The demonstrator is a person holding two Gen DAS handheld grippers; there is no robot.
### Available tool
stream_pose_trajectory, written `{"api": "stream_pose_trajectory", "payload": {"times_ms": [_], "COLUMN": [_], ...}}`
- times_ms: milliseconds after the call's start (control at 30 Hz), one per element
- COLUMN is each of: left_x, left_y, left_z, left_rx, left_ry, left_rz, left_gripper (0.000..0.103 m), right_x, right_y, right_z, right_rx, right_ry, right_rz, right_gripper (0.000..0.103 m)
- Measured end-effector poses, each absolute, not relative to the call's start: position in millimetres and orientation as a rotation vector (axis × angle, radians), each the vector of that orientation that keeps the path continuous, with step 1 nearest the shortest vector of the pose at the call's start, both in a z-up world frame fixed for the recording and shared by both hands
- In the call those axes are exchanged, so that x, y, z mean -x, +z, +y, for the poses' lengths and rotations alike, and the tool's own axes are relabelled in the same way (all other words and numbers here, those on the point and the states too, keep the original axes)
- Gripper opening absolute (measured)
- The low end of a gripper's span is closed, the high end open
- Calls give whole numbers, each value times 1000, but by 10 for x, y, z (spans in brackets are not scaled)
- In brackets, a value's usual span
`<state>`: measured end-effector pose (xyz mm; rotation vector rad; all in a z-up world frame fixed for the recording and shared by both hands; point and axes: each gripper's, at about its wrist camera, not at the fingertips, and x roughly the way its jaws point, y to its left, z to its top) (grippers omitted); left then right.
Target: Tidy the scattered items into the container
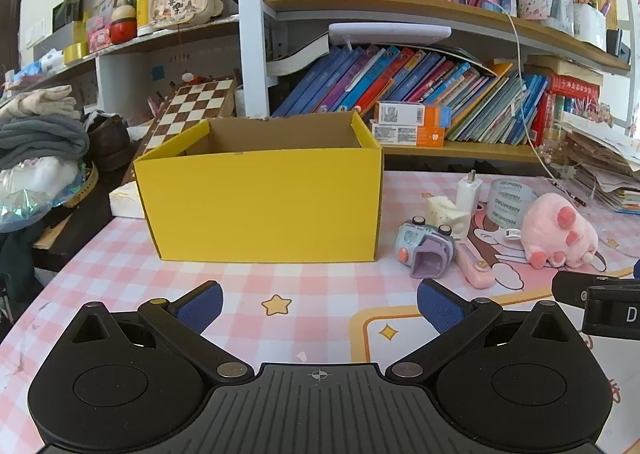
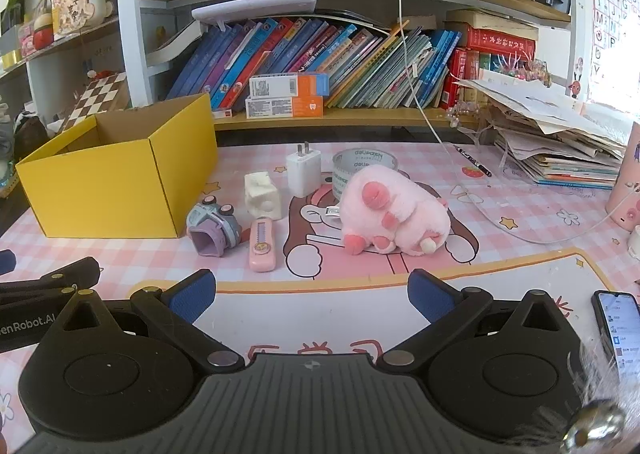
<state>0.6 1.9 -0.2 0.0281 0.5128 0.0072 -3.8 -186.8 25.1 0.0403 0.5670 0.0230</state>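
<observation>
Bright, even daylight; glare at the right view's upper right edge; sharp centre, fisheye-bent edges, dark corners.

Leaning books (image 2: 304,54) fill the shelf behind the bench (image 2: 520,266). A chessboard (image 1: 188,110) leans at left, a paper stack (image 2: 560,142) sits right, and a phone (image 2: 618,330) lies near.

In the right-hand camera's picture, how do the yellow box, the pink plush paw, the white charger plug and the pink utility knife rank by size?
Largest to smallest, as they look:
1. yellow box
2. pink plush paw
3. white charger plug and pink utility knife: too alike to rank; the knife lies nearer the camera.
</observation>
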Motion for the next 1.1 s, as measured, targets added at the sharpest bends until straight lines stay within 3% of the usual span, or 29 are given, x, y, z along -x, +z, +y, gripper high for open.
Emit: {"api": "stream_pose_trajectory", "payload": {"times_ms": [1100], "left_x": [-2], "left_y": [-4], "left_z": [61], "left_rx": [-37], "left_ry": [12], "left_rz": [496], "left_gripper": [103], "right_x": [5], "right_y": [248], "right_z": [-1855], "right_rx": [-43], "right_ry": [26], "right_rz": [574], "right_gripper": [103]}}
